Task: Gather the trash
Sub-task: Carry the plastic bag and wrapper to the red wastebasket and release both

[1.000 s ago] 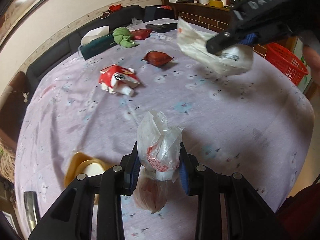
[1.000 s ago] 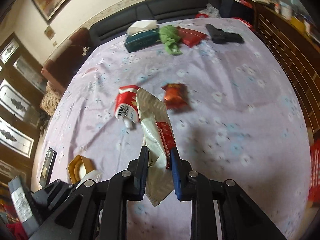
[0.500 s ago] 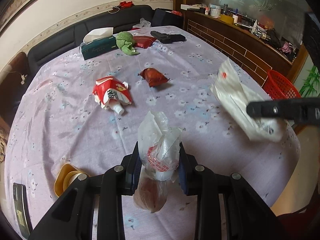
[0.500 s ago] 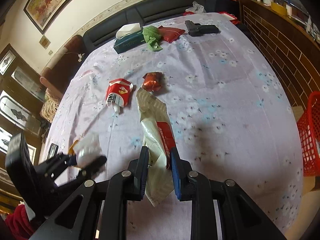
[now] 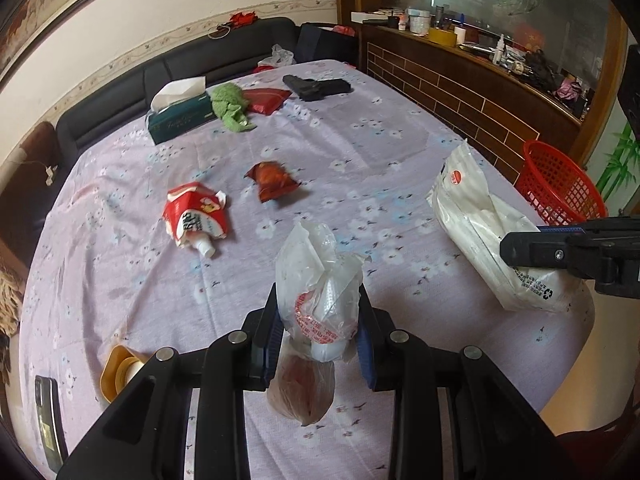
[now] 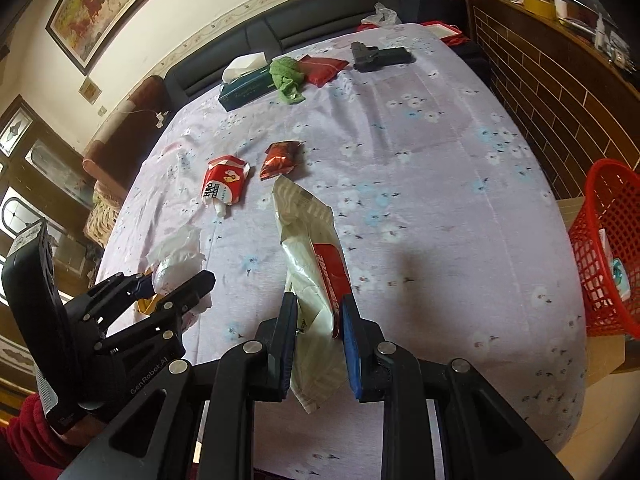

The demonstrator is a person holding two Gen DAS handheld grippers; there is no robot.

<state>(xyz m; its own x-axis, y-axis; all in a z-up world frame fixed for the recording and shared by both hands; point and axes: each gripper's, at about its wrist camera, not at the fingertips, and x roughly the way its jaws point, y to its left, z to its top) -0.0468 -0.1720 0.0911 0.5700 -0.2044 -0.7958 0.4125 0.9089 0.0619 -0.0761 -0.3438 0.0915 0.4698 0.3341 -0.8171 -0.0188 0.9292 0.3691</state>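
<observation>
Left gripper: fingers clamped on crinkled translucent plastic bag, held above floral lilac tablecloth. Right gripper: fingers pinching flat glossy white-and-red wrapper, also off table. Left on cloth: one crumpled red-white spouted pouch, one shiny red foil packet. One red plastic mesh basket beside table edge.

Table under lilac floral cloth.
Far: tissue box, green rag, red pouch. Centre: red carton, snack wrapper.
</observation>
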